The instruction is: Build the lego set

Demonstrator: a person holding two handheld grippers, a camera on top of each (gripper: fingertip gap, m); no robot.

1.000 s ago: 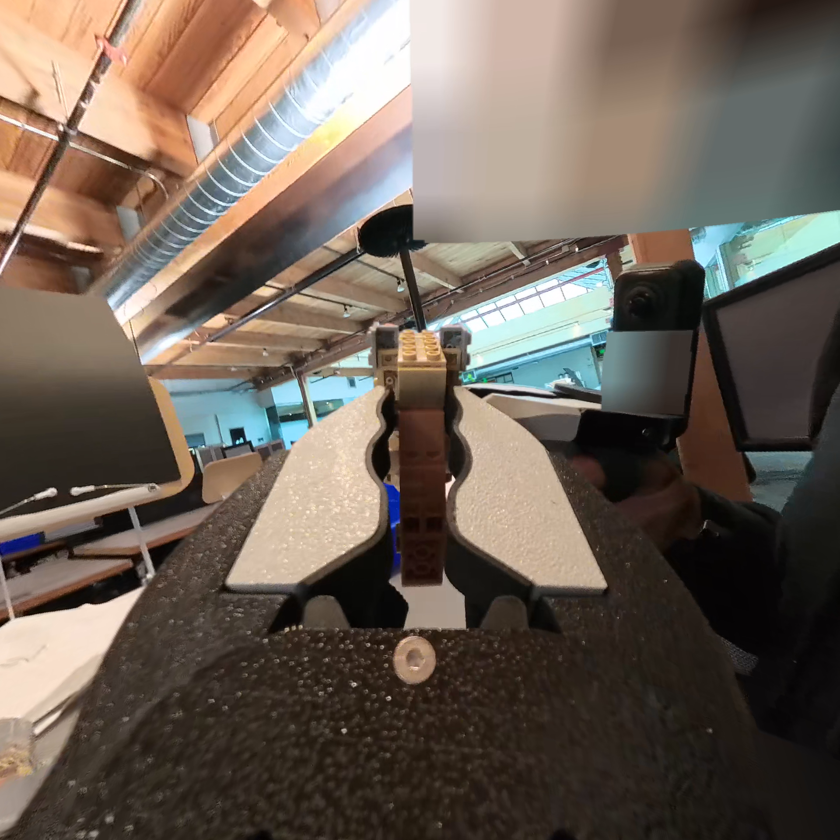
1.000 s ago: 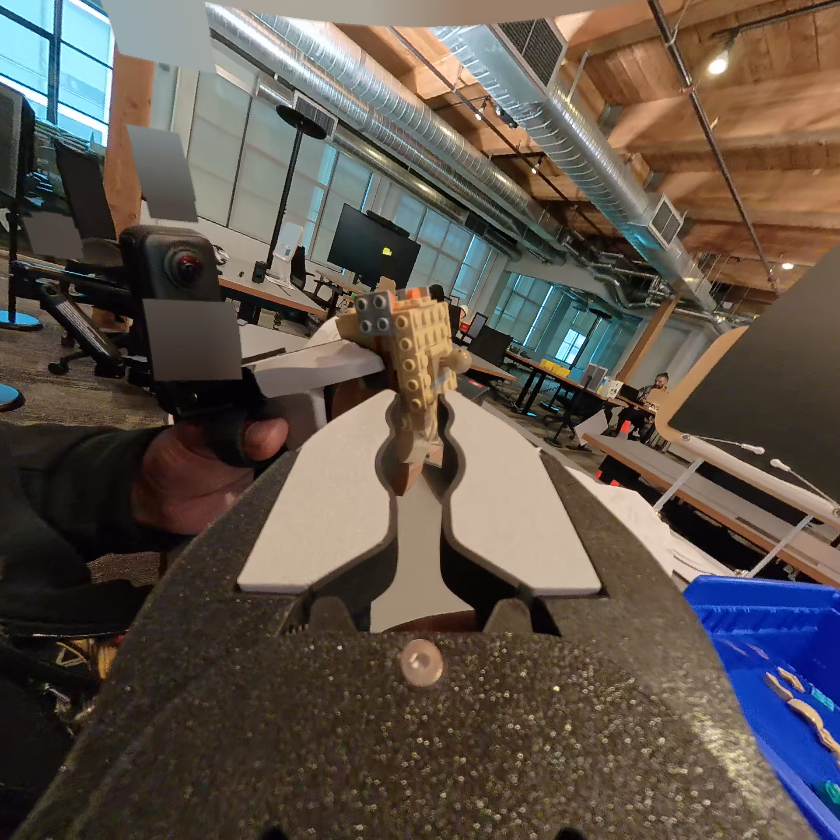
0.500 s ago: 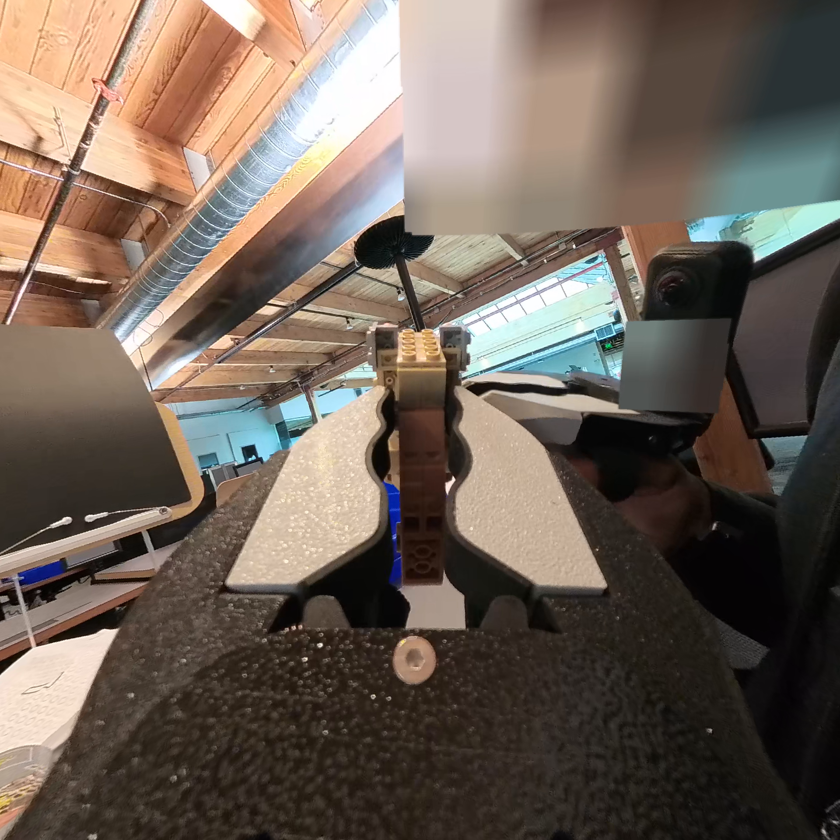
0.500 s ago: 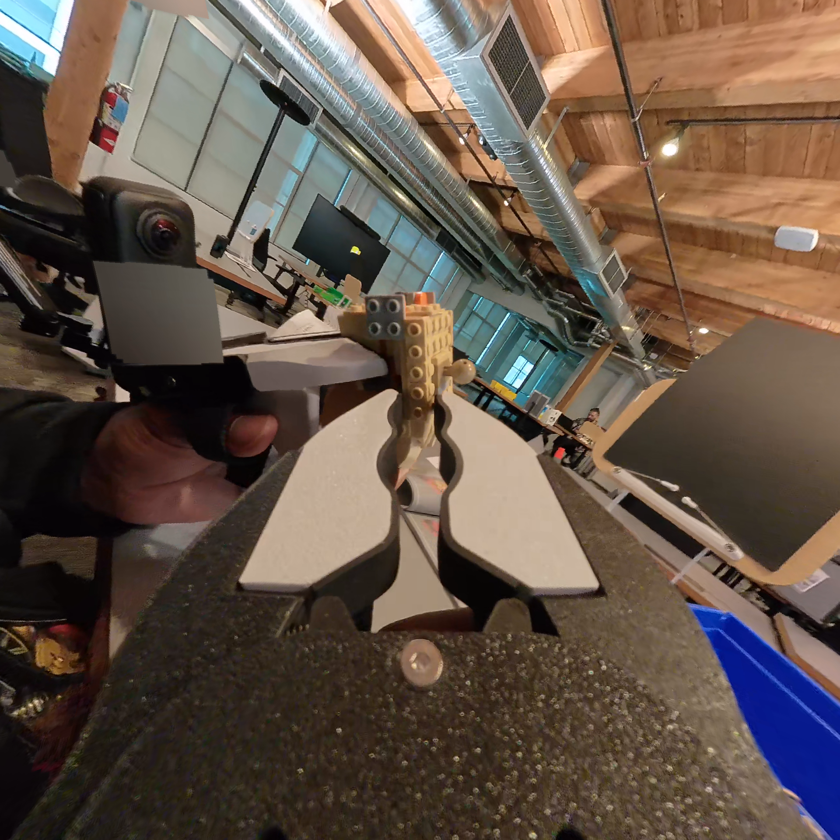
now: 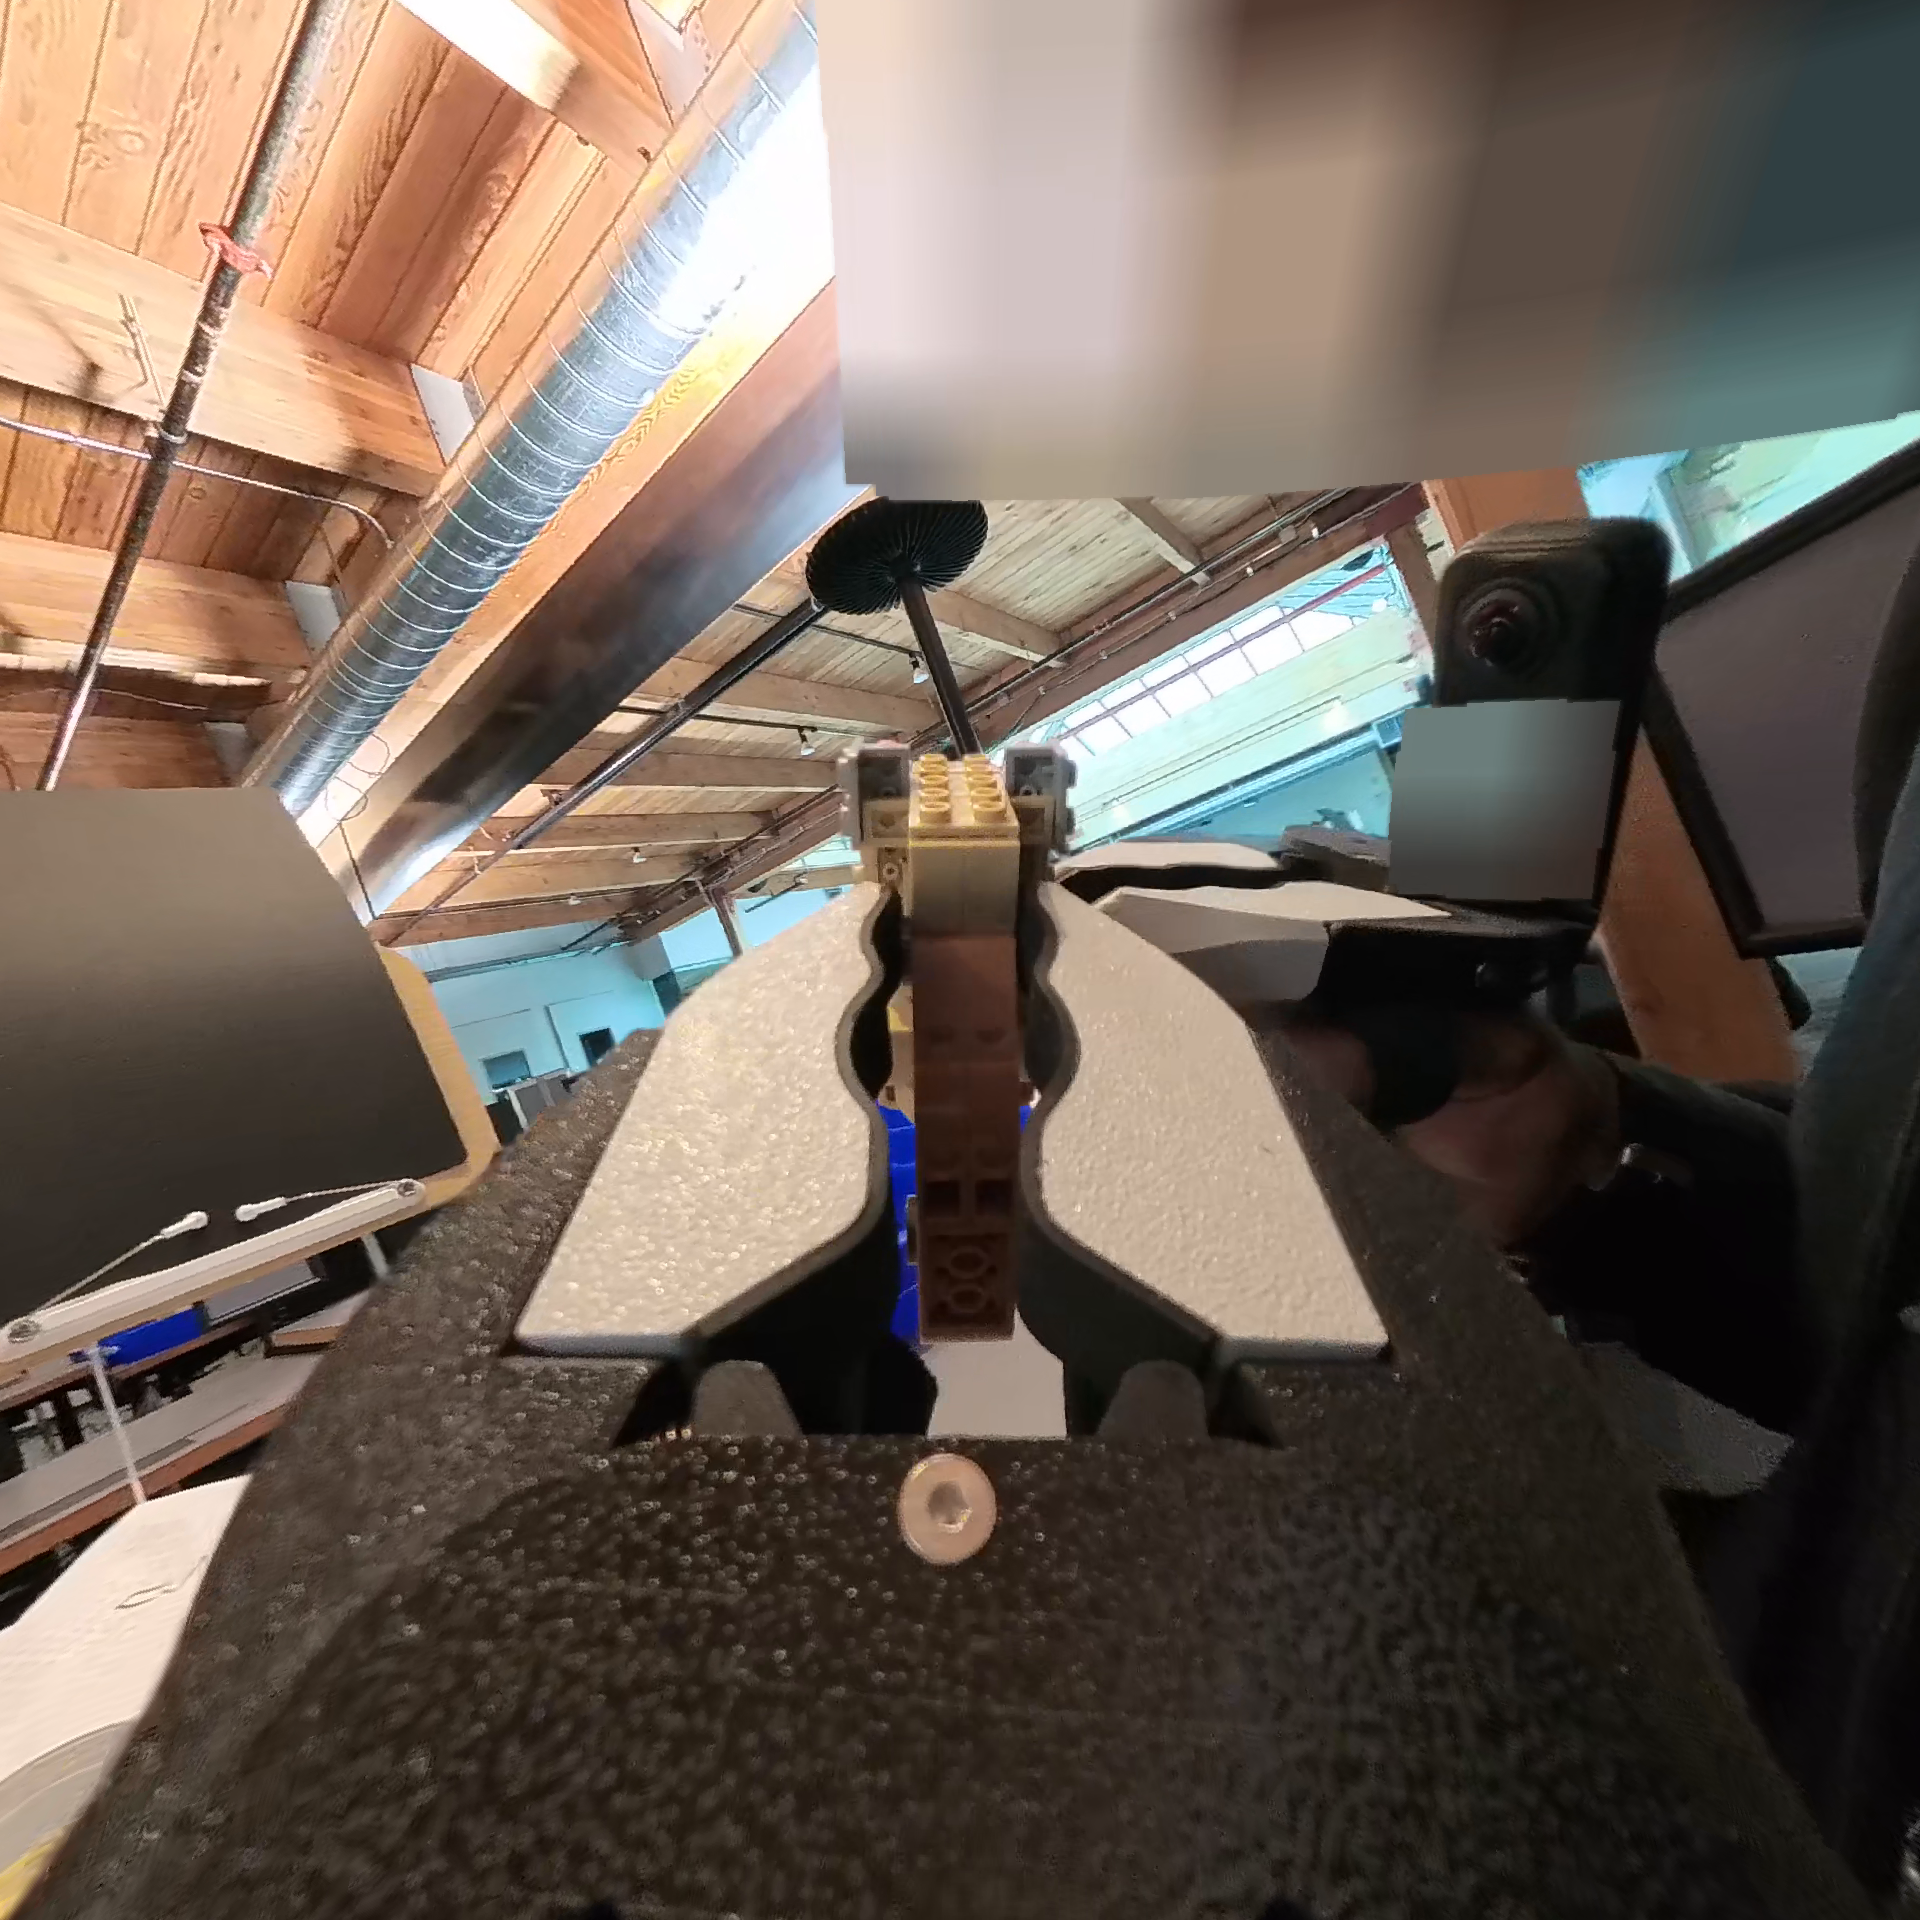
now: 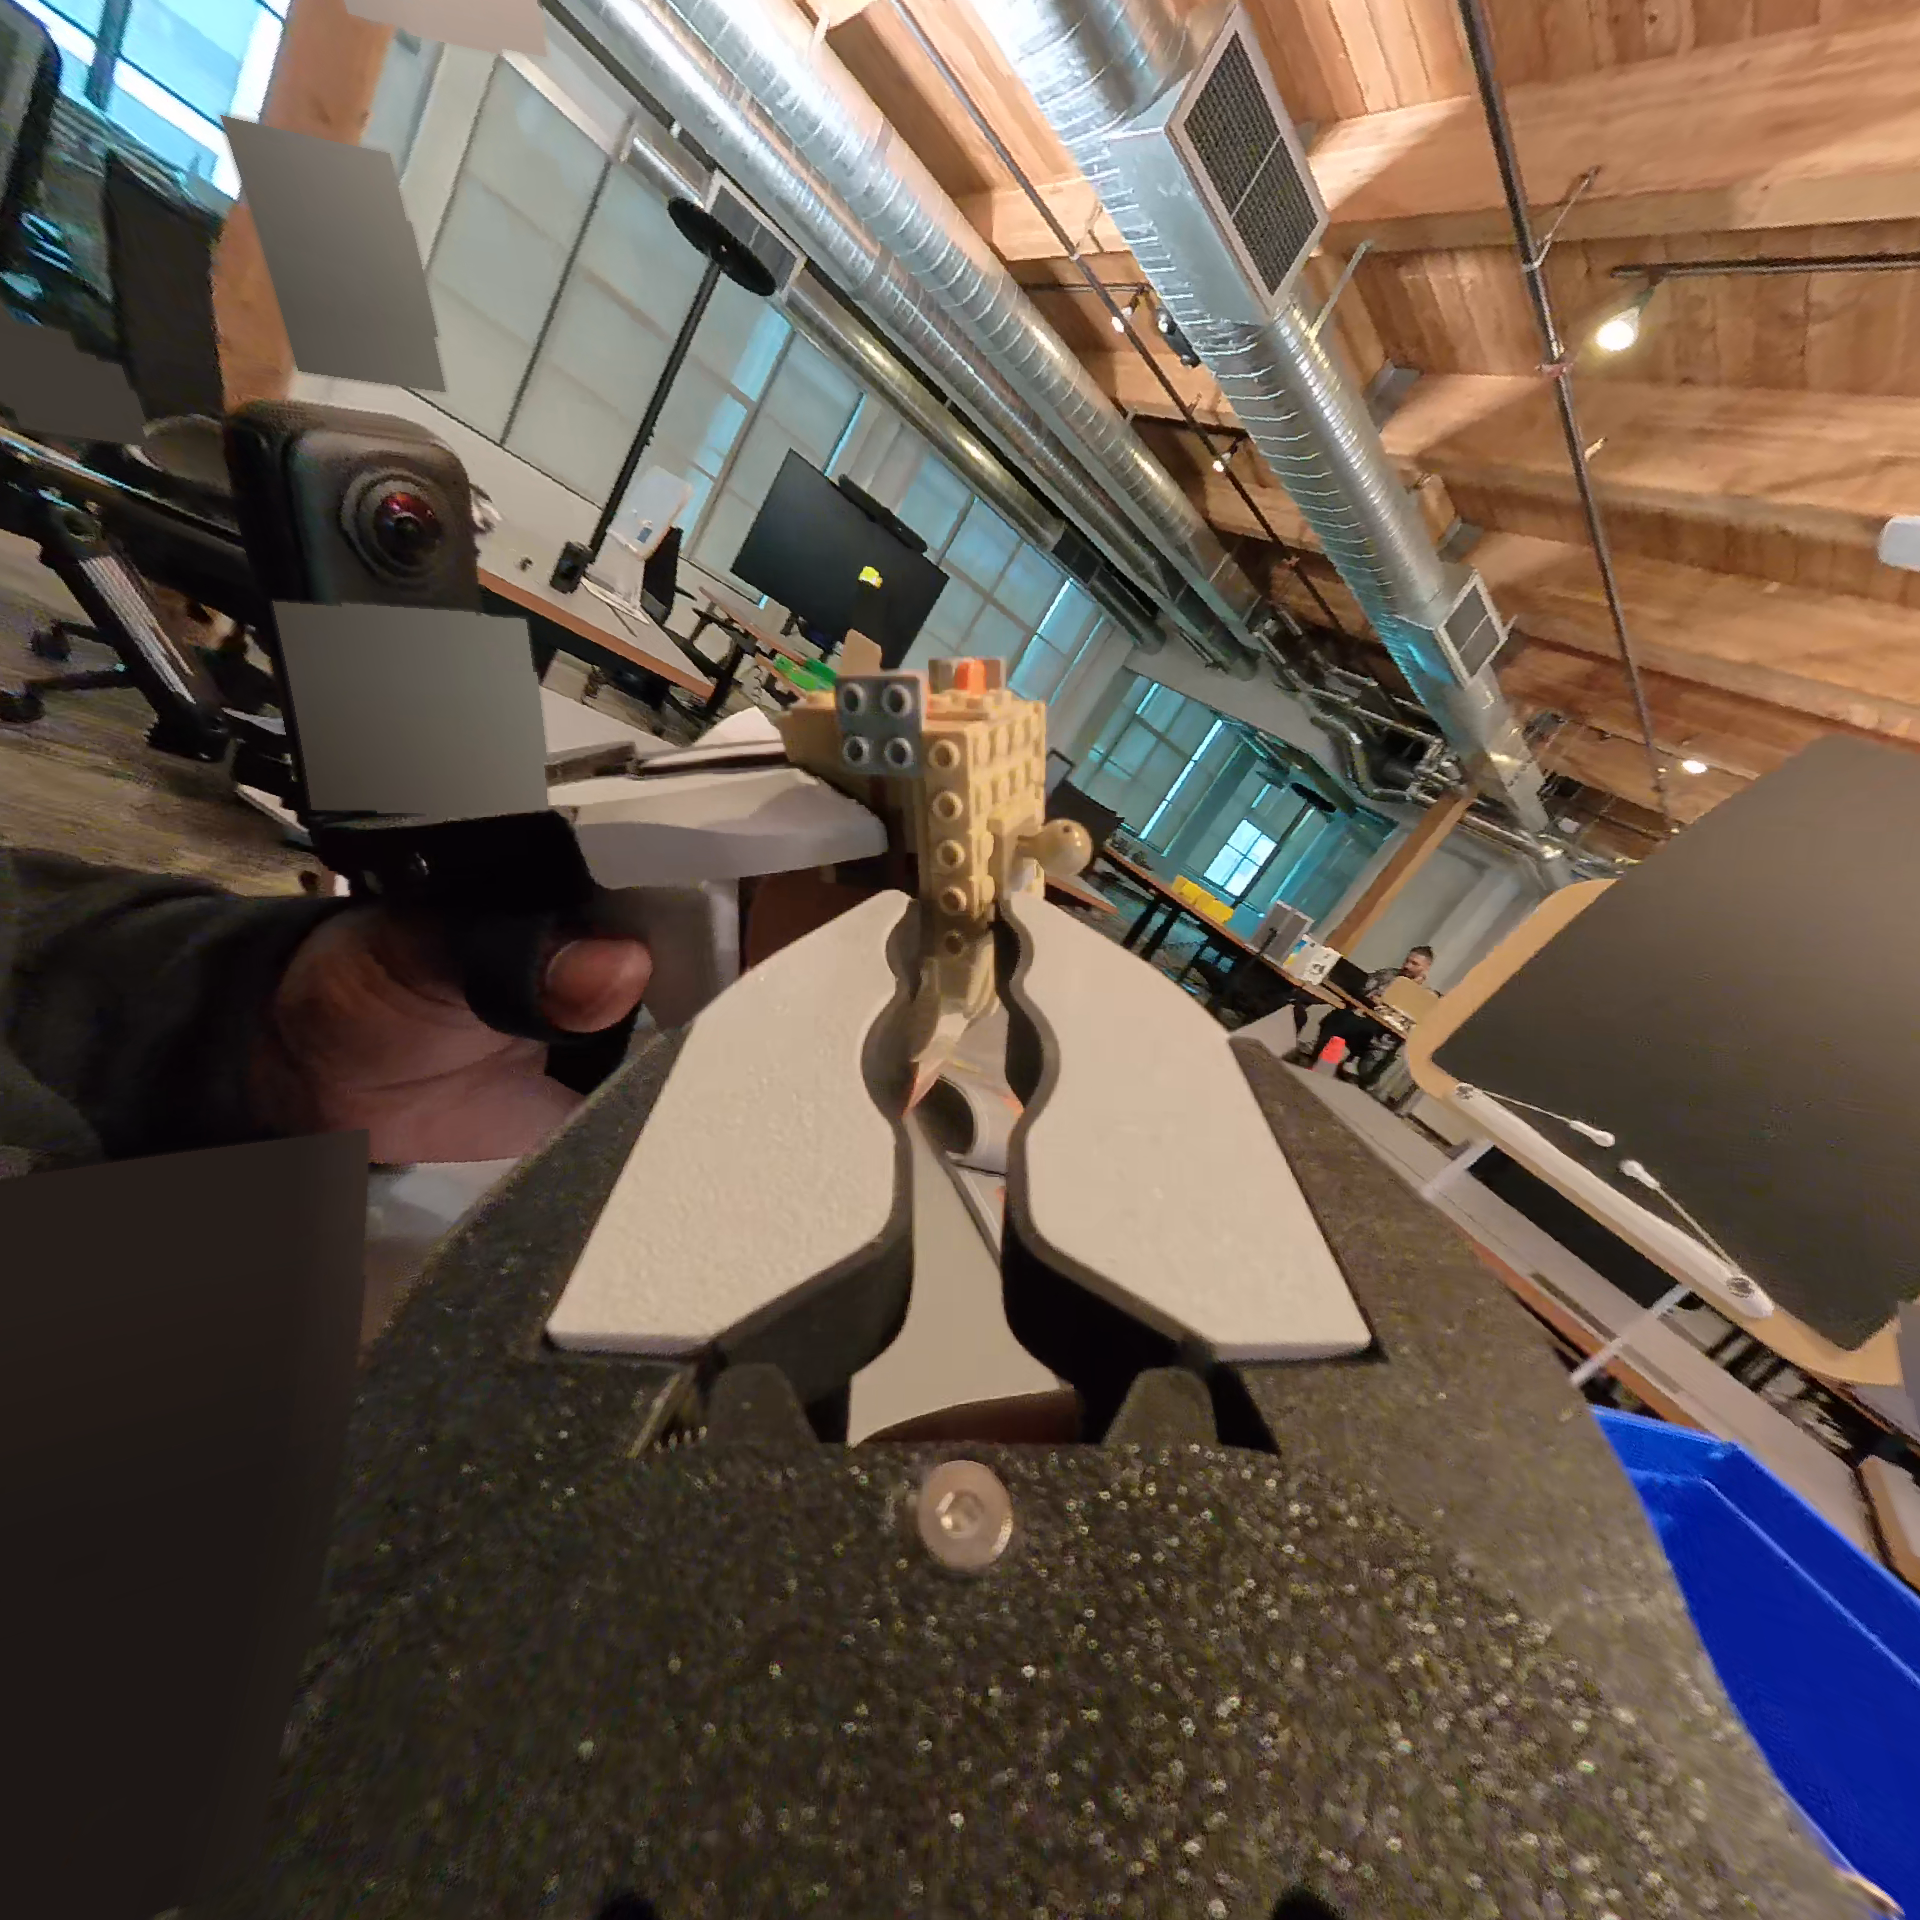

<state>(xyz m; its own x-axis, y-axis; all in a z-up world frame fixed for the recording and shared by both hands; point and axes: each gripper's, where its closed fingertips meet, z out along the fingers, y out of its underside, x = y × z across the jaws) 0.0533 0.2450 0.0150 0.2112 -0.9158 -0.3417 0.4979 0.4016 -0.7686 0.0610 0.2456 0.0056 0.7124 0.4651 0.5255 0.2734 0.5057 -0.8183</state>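
From the left wrist view, your left tongs [image 5: 961,935] are clamped on the tan-and-brown brick lego model [image 5: 964,1039], its brown column running down between the grey textured fingers [image 5: 727,1122] and its studded tan top standing clear above the tips; you hold it raised in the air, tilted toward the wooden ceiling, probably so both tools can work on it away from the desk. Your other hand [image 5: 1475,1101] shows at the right, wrapped round the second tool beneath its black camera [image 5: 1538,613]. From the right wrist view, your right tongs [image 6: 961,935] pinch the tan lower end of the same model [image 6: 956,800], whose grey four-stud plate [image 6: 881,724] and small orange piece [image 6: 971,673] sit on top; a grip at each end looks meant to brace the model while a part is pressed or adjusted. The blue plastic bin [image 6: 1766,1621] lies low at the right. No brand or writing can be read in either view.
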